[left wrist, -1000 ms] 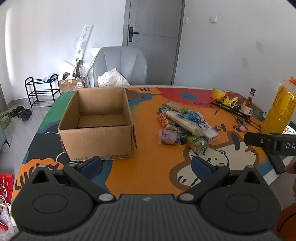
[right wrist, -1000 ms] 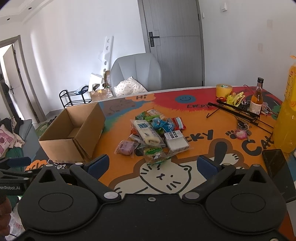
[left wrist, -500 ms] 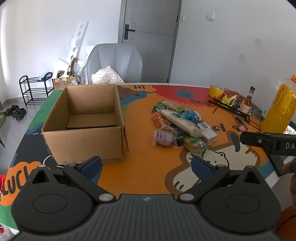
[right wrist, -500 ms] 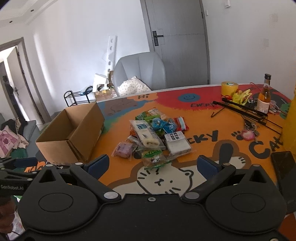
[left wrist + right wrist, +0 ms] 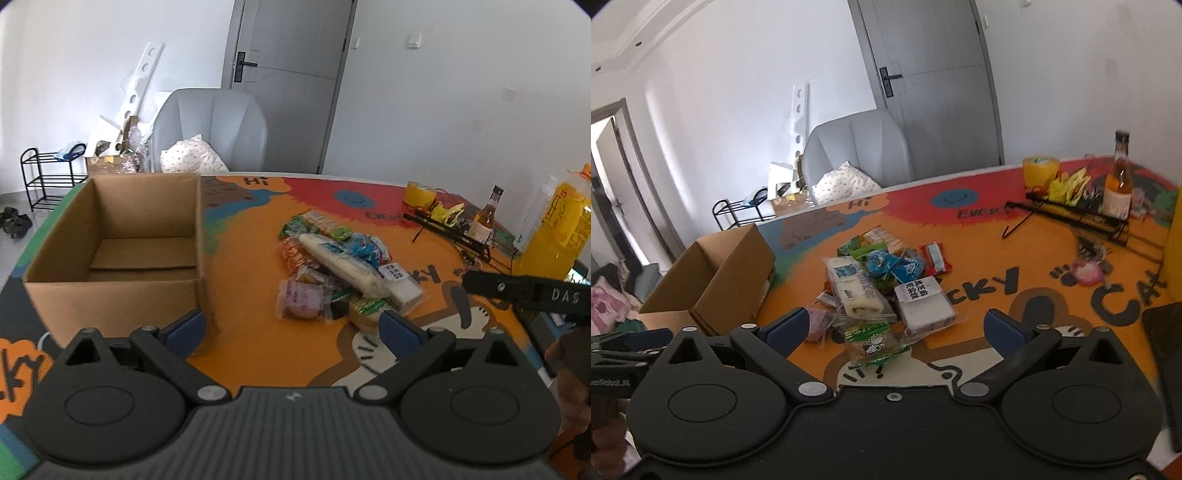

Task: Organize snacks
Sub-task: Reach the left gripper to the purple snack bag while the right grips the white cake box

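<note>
— Lying in a loose heap near the middle of the patterned table mat (image 5: 258,343), the snack packets (image 5: 343,273) are seen from both wrist views. How are they arranged?

— A long white roll in clear wrap (image 5: 854,291) is laid across the top of the heap, with a white block-shaped packet bearing a dark label (image 5: 923,302) just beside it. A purple packet (image 5: 299,303) is found at the near left edge of the heap, and a green-printed packet (image 5: 873,343) at the near edge. Blue and red wrappers are tucked at the far side.

— And the cardboard box (image 5: 118,254)?

— It is set to the left of the heap, apart from it, with its top open. Nothing is seen inside it.

— How are the grippers held?

— The left gripper (image 5: 291,328) is held above the mat with its jaws wide apart and nothing between them; the box corner is seen behind its left fingertip. The right gripper (image 5: 894,326) is likewise spread wide and empty, held just short of the heap, with the green-printed packet framed between its fingers.

— What else is on the table?

— A small brown bottle (image 5: 1117,184) and a yellow tape roll (image 5: 1039,170) are placed at the far right, by a black wire rack (image 5: 1082,218). A large orange-yellow bottle (image 5: 557,229) is stood at the right edge. A grey chair (image 5: 214,129) is seen beyond the table.
</note>
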A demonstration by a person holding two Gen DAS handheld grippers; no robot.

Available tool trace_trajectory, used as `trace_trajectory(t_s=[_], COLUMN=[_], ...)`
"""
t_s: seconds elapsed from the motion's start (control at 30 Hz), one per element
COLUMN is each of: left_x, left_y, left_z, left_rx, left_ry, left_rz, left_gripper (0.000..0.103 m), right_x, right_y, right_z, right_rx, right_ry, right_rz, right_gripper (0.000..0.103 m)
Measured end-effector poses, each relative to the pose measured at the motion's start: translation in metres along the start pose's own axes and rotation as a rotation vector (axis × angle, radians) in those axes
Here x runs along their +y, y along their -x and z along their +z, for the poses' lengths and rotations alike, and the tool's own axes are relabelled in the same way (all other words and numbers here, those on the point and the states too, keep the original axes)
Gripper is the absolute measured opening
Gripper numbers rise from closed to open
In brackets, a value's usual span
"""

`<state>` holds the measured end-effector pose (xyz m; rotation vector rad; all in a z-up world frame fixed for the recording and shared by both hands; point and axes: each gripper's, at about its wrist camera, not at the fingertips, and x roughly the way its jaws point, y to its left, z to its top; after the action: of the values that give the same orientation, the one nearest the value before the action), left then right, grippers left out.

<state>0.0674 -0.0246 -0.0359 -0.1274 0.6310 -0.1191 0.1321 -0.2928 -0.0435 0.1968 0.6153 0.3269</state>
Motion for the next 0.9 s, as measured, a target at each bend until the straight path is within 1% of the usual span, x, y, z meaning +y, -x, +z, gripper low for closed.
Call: trace_trajectory(t_s=[0.07,0.13,0.27,0.43,0.57,0.73,0.9], left_x=[-0.002,-0.004,-0.009,-0.014,-0.017,-0.017,-0.012], left_y=[-0.007,-0.014,-0.032,-0.056,-0.074,-0.094,-0.112], left_z=[0.001,0.003,0.003,0.003,0.005,0.009,0.012], left_rx=[0.001,0.008,0.033,0.062,0.082,0.103,0.126], left_ry=[0.009,0.015,0.017,0.011,0.013,0.021,0.039], left_rz=[-0.018,-0.027,-0.043,-0.035,-0.029,-0.011,0.016], left_gripper=[0.098,0.093,0.087,0.082,0.078,0.069,0.065], right_x=[-0.004,-0.007,-0.016,-0.026,-0.03,-0.034,-0.035], right_y=[-0.005,-0.011,-0.024,-0.045,-0.06,-0.078,-0.095], right_z=[0.0,0.0,0.0,-0.003,-0.005,-0.004,-0.001], right_rx=[-0.001,-0.005,0.005,0.033,0.055,0.079,0.106], right_ry=[-0.006,-0.002,-0.011,-0.006,0.012,0.017,0.037], right_rz=[-0.006,-0.01,-0.023,-0.023,-0.043,-0.024,-0.01], right_gripper=[0.102,0.102,0.092,0.087,0.08,0.08,0.08])
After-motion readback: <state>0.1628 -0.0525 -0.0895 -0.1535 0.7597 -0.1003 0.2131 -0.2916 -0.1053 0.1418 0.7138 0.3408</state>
